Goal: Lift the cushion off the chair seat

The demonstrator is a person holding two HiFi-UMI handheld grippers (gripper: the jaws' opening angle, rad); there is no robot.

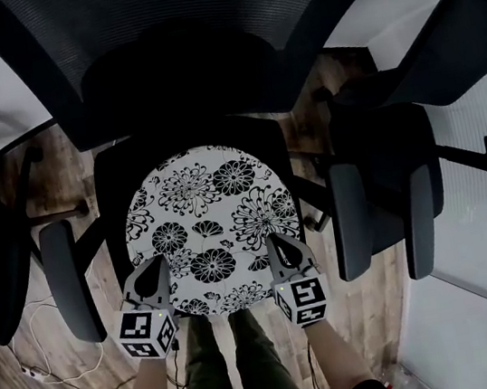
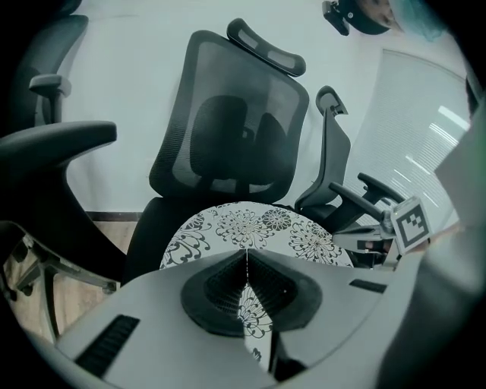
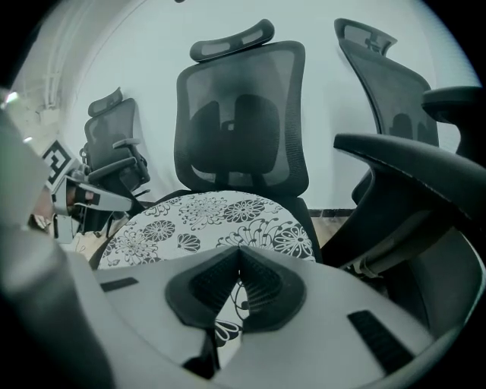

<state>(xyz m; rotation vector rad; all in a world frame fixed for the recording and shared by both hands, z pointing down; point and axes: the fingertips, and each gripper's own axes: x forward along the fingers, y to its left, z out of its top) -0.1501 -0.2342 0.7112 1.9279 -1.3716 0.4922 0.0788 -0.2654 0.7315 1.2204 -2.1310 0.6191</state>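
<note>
Wood flooring [image 1: 45, 188] surrounds the chair [image 1: 204, 58], its seat bearing the cushion [image 1: 212, 226] flat (nothing lifted yet), while left gripper [image 1: 157, 263] and right gripper [image 1: 277, 241] hover at its near edge, jaws together, empty.

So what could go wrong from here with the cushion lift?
The left gripper and right gripper both have their jaws shut and empty at the near edge of the cushion. Pushing in like this could shove it toward the backrest rather than grasp it. The armrests flank it closely and might catch a wide lift.
</note>
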